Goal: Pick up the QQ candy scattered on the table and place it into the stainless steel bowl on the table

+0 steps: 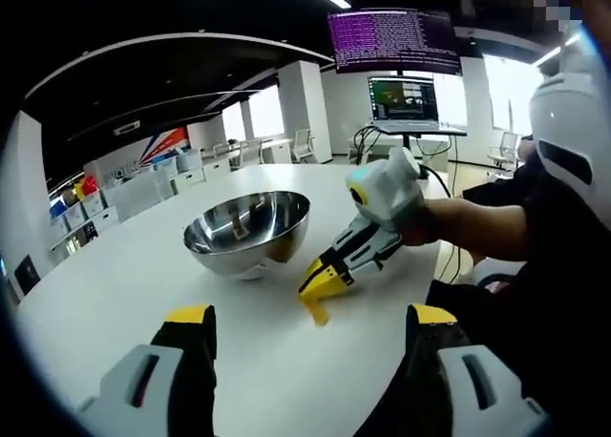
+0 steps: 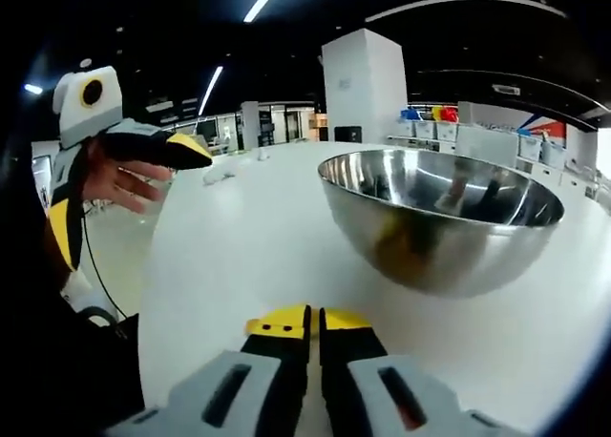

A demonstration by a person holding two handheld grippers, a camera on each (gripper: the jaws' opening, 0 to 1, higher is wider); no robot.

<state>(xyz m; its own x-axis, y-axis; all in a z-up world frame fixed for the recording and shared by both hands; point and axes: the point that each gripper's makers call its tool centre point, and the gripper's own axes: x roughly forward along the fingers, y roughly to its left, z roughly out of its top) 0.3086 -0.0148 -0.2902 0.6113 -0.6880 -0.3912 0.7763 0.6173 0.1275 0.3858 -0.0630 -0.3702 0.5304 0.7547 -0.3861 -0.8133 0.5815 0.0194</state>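
Observation:
The stainless steel bowl (image 1: 248, 229) (image 2: 449, 237) stands upright in the middle of the white round table (image 1: 115, 303) (image 2: 229, 256). Just right of it in the left gripper view, my right gripper (image 1: 320, 282) is shut on a yellow QQ candy (image 1: 316, 309), which hangs from its tips just above the tabletop. In its own view the right gripper (image 2: 314, 321) has its jaws pressed together low over the table, in front of the bowl. My left gripper (image 1: 311, 319) is open, jaws wide apart, nothing between them. It also appears held in a hand, raised off the table's edge (image 2: 181, 151).
A laptop (image 1: 403, 101) with cables sits at the table's far side under a large screen (image 1: 393, 40). The person's forearm (image 1: 477, 225) reaches in from the right. Small pale items (image 2: 221, 176) lie far across the table. Shelves with coloured bins (image 1: 76, 208) line the wall.

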